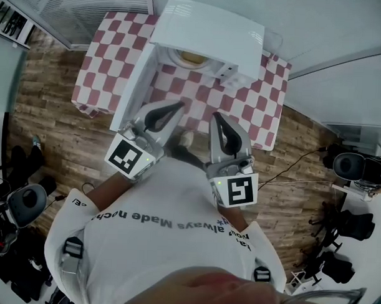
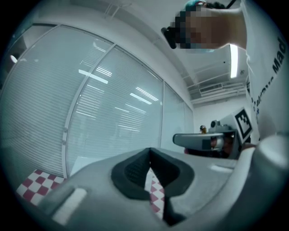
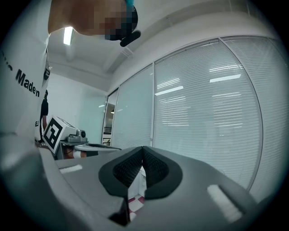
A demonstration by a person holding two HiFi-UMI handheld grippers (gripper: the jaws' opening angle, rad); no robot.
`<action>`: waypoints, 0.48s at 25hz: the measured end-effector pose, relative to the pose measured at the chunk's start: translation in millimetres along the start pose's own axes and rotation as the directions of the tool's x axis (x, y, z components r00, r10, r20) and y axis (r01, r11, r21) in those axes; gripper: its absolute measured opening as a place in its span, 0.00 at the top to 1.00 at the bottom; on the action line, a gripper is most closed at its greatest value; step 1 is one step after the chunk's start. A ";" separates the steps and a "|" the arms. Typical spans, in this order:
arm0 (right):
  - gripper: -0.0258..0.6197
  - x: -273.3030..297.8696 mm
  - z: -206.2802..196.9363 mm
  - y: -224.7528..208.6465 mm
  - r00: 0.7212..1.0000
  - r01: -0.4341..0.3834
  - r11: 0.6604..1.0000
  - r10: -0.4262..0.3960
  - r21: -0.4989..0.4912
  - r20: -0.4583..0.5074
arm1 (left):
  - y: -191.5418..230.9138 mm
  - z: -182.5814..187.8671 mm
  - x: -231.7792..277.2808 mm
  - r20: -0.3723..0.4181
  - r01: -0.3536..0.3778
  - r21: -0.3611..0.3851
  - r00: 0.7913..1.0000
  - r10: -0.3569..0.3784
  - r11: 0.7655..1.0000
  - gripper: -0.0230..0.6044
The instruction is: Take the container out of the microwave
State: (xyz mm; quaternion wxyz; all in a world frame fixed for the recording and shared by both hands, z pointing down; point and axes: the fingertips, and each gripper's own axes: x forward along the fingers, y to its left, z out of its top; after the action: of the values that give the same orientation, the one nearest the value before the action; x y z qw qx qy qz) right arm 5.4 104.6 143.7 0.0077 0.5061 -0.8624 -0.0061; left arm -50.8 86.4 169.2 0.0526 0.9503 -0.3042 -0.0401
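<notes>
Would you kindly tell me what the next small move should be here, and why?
Probably open the right tool before reaching in. The microwave door already stands open and the container shows inside, while the right tool and the left tool are both shut, empty and held short of the opening.

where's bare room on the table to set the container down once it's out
The widest bare patch is the checkered cloth in front of the microwave, between its open door and the table's right edge. A second strip lies left of the door. The back is crowded: the microwave, with the container inside, fills it.
</notes>
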 end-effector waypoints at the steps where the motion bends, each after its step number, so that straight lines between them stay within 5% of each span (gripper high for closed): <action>1: 0.96 2.7 -0.1 -8.6 1.000 -0.005 1.000 0.005 0.000 0.000 | 1.6 0.7 9.0 0.000 -0.004 0.002 1.000 0.004 1.000 0.96; 12: 0.96 20.2 0.1 -99.1 0.999 -0.034 0.999 0.034 0.005 0.013 | 11.8 0.0 97.1 0.001 -0.045 0.028 0.999 0.045 0.999 0.96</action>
State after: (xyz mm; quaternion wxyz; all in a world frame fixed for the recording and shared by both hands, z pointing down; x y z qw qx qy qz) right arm 82.1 38.7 141.9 0.0008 0.4913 -0.8710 -0.0068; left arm 21.2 20.3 166.3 0.0402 0.9439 -0.3259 -0.0349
